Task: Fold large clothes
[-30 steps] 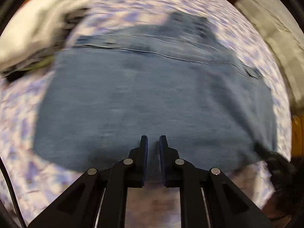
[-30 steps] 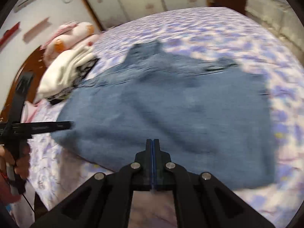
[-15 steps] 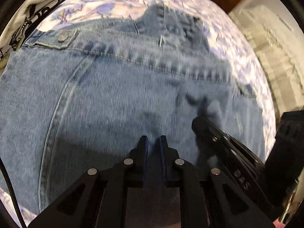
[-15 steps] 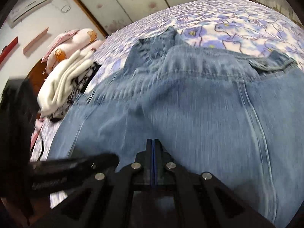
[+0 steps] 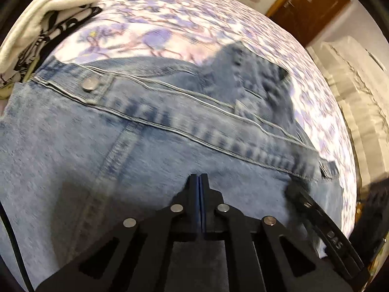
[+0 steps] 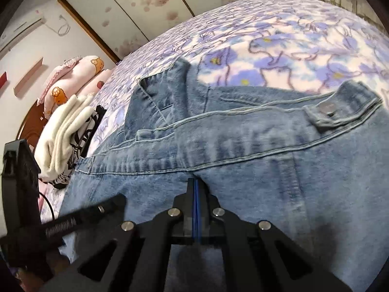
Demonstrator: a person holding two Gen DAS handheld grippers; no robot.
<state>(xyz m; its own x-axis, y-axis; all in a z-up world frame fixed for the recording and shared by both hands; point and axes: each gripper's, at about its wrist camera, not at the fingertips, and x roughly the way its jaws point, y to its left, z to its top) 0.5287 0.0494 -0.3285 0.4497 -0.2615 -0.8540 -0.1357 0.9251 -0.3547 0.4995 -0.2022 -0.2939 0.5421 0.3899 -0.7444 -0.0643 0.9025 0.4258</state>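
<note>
A light-blue denim jacket [image 5: 145,158] lies spread on the bed, folded, with its waistband and a metal button [image 5: 90,82] facing up and its collar [image 5: 255,73] poking out behind. My left gripper [image 5: 199,176] hovers low over the denim. Its jaws are closing, the pads meet, and no cloth shows between them. The right gripper's finger [image 5: 304,202] rests on the cloth to its right. In the right wrist view the jacket [image 6: 267,170] fills the foreground. My right gripper [image 6: 195,180] is shut and empty just below the waistband seam. The left gripper [image 6: 97,211] reaches in from the left.
A stack of folded white and black-patterned clothes [image 6: 68,126] sits at the jacket's left end, also seen in the left wrist view [image 5: 48,4]. Pink pillows [image 6: 73,82] lie behind it. The floral sheet [image 6: 291,48] stretches beyond the jacket. A wooden door [image 5: 311,4] stands at far right.
Both grippers have come down and forward over the jacket, which now fills both views. The left gripper's small gap has closed. The two grippers are now close together.
</note>
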